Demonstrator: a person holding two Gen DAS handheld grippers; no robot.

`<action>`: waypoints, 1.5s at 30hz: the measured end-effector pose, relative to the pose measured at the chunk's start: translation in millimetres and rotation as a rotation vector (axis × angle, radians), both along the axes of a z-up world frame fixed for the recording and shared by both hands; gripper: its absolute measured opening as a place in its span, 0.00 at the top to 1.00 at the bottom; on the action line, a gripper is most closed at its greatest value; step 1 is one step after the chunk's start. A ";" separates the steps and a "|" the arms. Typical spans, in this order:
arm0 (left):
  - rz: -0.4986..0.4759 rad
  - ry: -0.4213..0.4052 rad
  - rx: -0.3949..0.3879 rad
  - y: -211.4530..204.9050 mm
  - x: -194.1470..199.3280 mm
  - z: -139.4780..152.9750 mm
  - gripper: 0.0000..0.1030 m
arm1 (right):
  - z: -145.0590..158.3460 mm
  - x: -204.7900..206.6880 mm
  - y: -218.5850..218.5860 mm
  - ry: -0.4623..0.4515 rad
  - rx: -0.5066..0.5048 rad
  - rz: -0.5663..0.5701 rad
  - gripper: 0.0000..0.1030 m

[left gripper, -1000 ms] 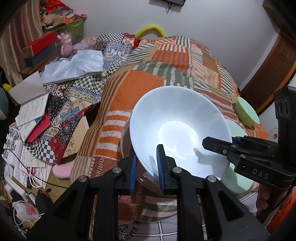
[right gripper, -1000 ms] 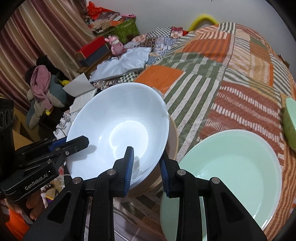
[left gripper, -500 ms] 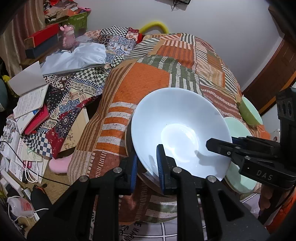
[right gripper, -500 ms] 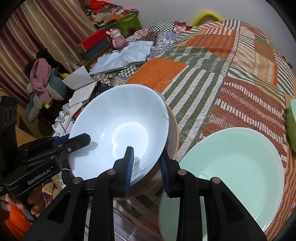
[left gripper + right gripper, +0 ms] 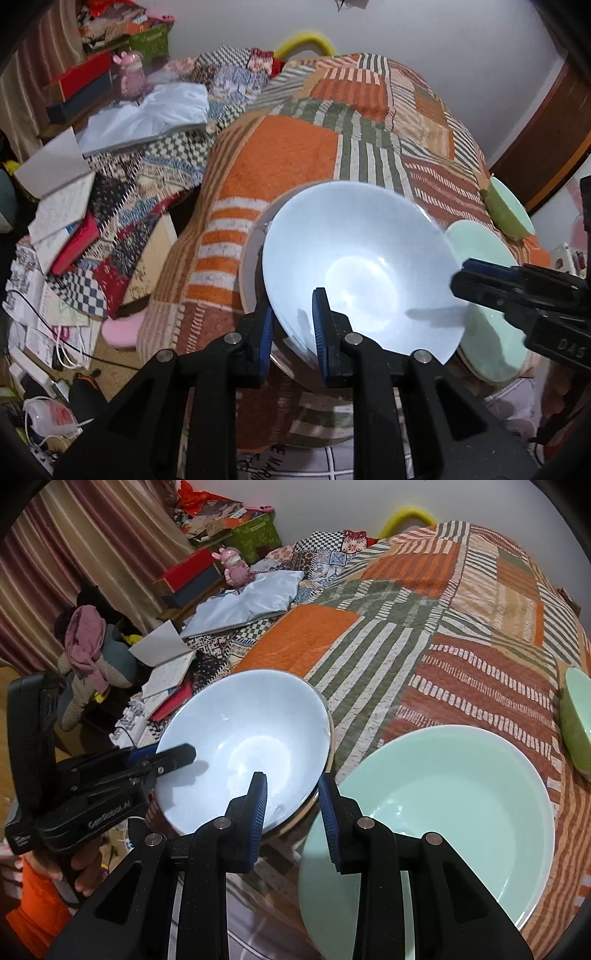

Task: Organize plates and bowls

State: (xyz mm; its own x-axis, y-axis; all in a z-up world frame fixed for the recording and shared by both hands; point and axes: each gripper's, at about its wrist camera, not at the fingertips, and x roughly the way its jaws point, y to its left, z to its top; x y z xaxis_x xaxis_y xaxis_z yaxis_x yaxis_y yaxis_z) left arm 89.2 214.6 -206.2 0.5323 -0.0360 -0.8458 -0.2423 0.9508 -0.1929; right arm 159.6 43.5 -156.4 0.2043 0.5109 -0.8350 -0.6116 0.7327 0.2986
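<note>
Left wrist view: the left claw is closed on the near rim of the white bowl, which tilts above a tan dish on the patchwork bed. The right claw enters at 3 o'clock.

Right wrist view: the right claw is parted, straddling the bowl's rim (contact unclear). A mint plate lies at 4 o'clock.

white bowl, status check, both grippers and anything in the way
Left gripper and right gripper each straddle the white bowl's rim; grip unclear. Bowl tilted over a tan-rimmed dish. Mint plate close beside, small green bowl farther off.
</note>
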 end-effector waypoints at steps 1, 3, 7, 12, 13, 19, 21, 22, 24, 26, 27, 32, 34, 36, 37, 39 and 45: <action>-0.002 -0.001 0.005 -0.5 0.7 1.3 0.82 | 1.0 -0.3 -1.6 -0.003 0.002 -0.001 0.73; 0.001 0.005 0.004 -0.5 1.4 1.5 0.82 | 3.2 -0.5 -4.6 -0.012 0.002 -0.001 0.73; -0.007 0.023 0.028 -5.3 1.6 5.7 0.82 | 8.9 -1.6 -12.4 -0.037 0.007 -0.003 0.73; 0.003 0.039 0.033 -4.6 2.2 15.8 0.74 | 20.0 0.1 -26.2 -0.074 0.017 -0.011 0.73; 0.009 0.035 0.034 -4.2 1.6 20.6 0.68 | 23.6 0.5 -30.4 -0.089 0.018 -0.018 0.73; 0.019 -0.060 0.079 -13.2 -4.3 55.8 0.53 | 43.4 4.0 -56.6 -0.166 0.029 -0.060 0.66; 0.012 -0.076 0.086 -21.2 -3.0 65.0 0.53 | 48.6 4.6 -65.1 -0.187 0.033 -0.078 0.61; 0.006 -0.085 0.088 -26.6 -1.8 69.1 0.53 | 52.1 5.8 -71.8 -0.199 0.038 -0.088 0.61; -0.010 -0.099 0.093 -36.9 2.2 75.9 0.53 | 57.2 7.7 -83.1 -0.219 0.039 -0.105 0.61; -0.031 -0.124 0.095 -52.9 6.5 83.0 0.53 | 61.8 9.9 -94.2 -0.238 0.039 -0.120 0.61; -0.042 -0.136 0.093 -61.1 9.2 86.3 0.53 | 63.7 11.2 -100.8 -0.244 0.039 -0.128 0.61; -0.102 -0.180 0.076 -101.2 26.9 98.3 0.53 | 68.0 18.2 -132.1 -0.265 0.023 -0.170 0.59; -0.129 -0.197 0.077 -117.0 33.6 102.1 0.53 | 68.7 22.7 -146.7 -0.280 0.004 -0.202 0.52; -0.159 -0.213 0.078 -134.4 42.9 105.9 0.53 | 70.9 25.5 -160.3 -0.291 0.003 -0.232 0.42; -0.171 -0.218 0.075 -140.5 46.8 107.4 0.53 | 71.8 27.7 -168.3 -0.297 0.004 -0.251 0.38; -0.199 -0.227 0.067 -155.8 58.0 109.2 0.52 | 73.9 31.5 -182.6 -0.310 0.005 -0.284 0.37; -0.268 -0.229 0.061 -194.0 92.8 106.9 0.46 | 77.5 47.0 -219.9 -0.337 -0.029 -0.371 0.16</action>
